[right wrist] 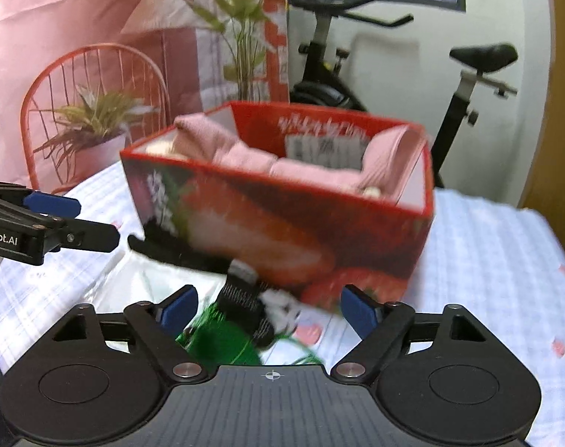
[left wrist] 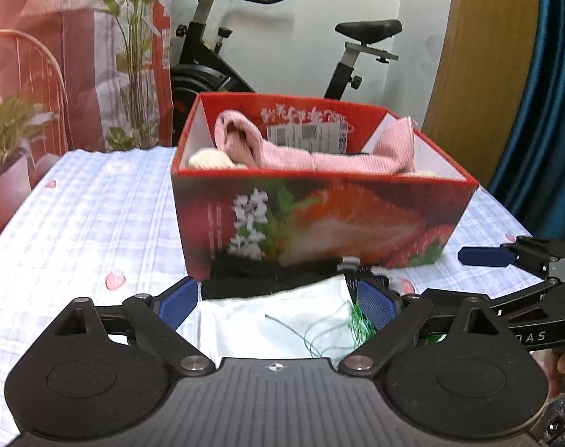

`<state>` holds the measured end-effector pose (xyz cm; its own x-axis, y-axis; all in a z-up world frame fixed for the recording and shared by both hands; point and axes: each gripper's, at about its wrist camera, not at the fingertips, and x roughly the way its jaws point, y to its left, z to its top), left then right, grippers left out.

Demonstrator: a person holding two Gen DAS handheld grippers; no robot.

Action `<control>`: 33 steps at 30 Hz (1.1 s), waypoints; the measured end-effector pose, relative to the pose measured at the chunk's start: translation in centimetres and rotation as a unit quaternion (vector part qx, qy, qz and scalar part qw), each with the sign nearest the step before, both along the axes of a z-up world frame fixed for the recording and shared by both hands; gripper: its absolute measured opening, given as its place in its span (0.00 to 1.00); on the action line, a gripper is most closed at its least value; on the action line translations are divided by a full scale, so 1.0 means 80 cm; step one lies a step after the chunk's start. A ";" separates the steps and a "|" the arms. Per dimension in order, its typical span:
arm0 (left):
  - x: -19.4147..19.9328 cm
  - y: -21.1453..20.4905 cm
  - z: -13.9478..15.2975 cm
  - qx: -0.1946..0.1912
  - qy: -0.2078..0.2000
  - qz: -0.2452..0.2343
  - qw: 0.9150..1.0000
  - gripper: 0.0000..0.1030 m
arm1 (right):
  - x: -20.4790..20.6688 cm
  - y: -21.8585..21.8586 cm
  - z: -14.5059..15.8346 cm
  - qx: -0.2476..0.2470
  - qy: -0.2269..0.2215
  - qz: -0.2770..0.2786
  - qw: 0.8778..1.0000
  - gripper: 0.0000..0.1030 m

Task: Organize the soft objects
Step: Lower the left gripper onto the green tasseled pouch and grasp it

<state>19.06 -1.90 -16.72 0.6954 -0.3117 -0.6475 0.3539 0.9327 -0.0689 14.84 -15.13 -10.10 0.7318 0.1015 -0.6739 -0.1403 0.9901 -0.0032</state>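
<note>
The black sock [left wrist: 260,277] lies on the checked surface [left wrist: 96,223] touching the near wall of the red box [left wrist: 319,216], its long axis running left to right, partly over a white packet [left wrist: 275,320]. It sits directly ahead of the left claw [left wrist: 278,301], whose jaws are spread wide on either side of it. The right claw [right wrist: 269,311], also wide, faces the sock's tagged right end. Pink socks [left wrist: 319,156] already lie in the box.
</note>
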 end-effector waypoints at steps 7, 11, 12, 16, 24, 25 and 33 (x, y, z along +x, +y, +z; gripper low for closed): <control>-0.010 -0.004 -0.030 -0.031 0.028 -0.038 0.998 0.66 | -0.021 -0.004 -0.038 0.056 0.022 -0.019 0.998 0.62; -0.015 -0.014 -0.048 -0.042 0.049 -0.058 0.996 0.53 | -0.043 -0.014 -0.051 0.094 0.004 -0.039 0.995 0.58; -0.015 -0.017 -0.051 -0.046 0.053 -0.061 0.996 0.53 | -0.046 -0.016 -0.053 0.101 0.002 -0.044 0.994 0.57; -0.019 -0.027 -0.060 -0.057 0.064 -0.068 0.994 0.53 | -0.061 -0.022 -0.057 0.115 -0.006 -0.057 0.992 0.56; -0.010 -0.037 -0.063 -0.078 0.085 -0.072 0.991 0.53 | -0.069 -0.030 -0.059 0.083 -0.003 -0.083 0.993 0.48; -0.008 -0.041 -0.062 -0.080 0.085 -0.073 0.990 0.53 | -0.068 -0.032 -0.061 0.081 0.001 -0.086 0.993 0.48; 0.017 -0.066 -0.059 -0.112 0.098 -0.096 0.984 0.53 | -0.057 -0.026 -0.060 0.029 0.006 -0.078 0.997 0.47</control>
<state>20.44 -7.21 -21.46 0.4781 -0.5761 -0.6630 0.4823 0.8031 -0.3501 10.28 -17.25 -14.86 0.7339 0.0268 -0.6787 0.0149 0.9983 0.0556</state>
